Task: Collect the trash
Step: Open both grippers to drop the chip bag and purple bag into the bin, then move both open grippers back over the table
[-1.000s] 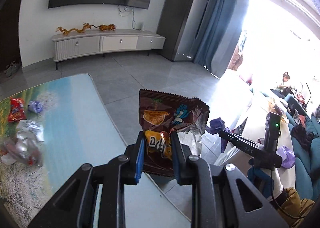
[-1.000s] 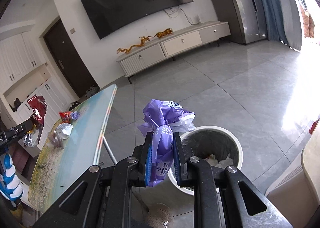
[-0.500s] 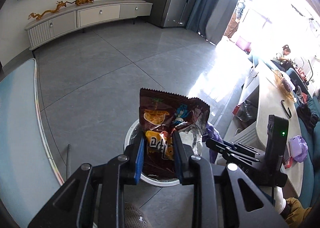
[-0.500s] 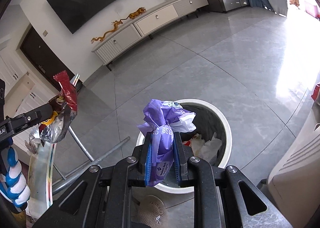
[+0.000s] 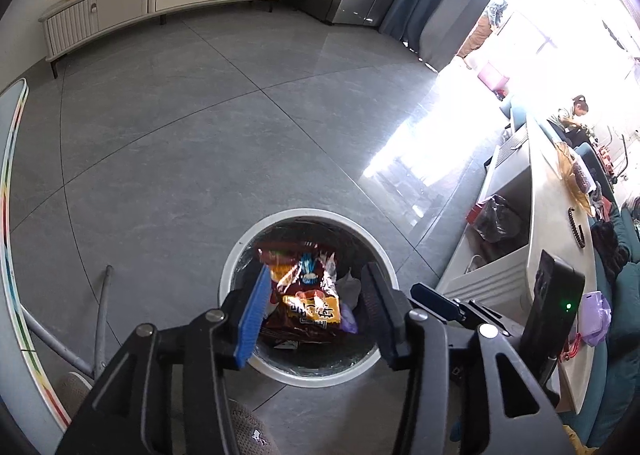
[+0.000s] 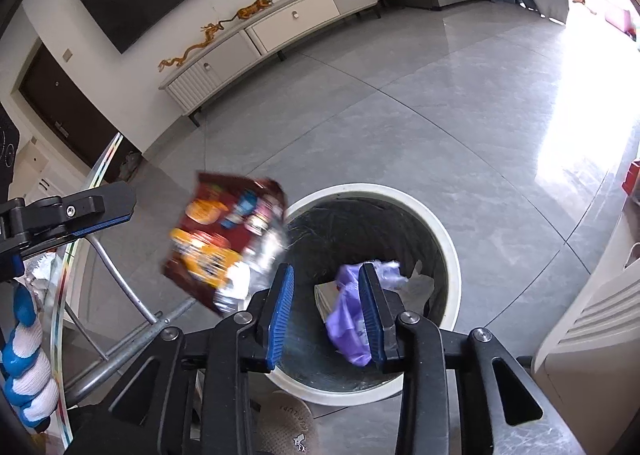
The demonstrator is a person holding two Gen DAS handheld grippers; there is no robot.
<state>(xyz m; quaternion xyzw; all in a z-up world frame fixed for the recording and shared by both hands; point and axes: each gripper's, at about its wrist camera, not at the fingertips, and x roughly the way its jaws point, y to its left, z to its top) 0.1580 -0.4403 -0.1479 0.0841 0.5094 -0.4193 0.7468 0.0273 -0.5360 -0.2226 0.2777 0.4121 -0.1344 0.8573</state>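
A white round bin [image 5: 304,375] with a dark liner stands on the grey floor right below both grippers. My left gripper [image 5: 316,271] hangs over it, its jaws opening; the brown and orange snack bag [image 5: 308,295] is loose between the pads, dropping into the bin. In the right wrist view that snack bag [image 6: 228,239] is blurred in mid-air at the bin's [image 6: 448,255] left rim. My right gripper [image 6: 326,271] is opening too. The purple plastic bag [image 6: 348,319] sags against its right pad, clear of the left pad, over the trash inside.
The glass table's edge [image 5: 8,215] and metal legs [image 5: 100,319] stand at the left. A slipper [image 6: 288,427] lies at the bin's near side. A white counter [image 5: 548,235] with clutter runs along the right. A person [image 5: 572,115] sits far right.
Both grippers came down from table height to just over the bin. Both sets of jaws went from shut on their bags to apart, and the snack bag and purple bag slipped free.
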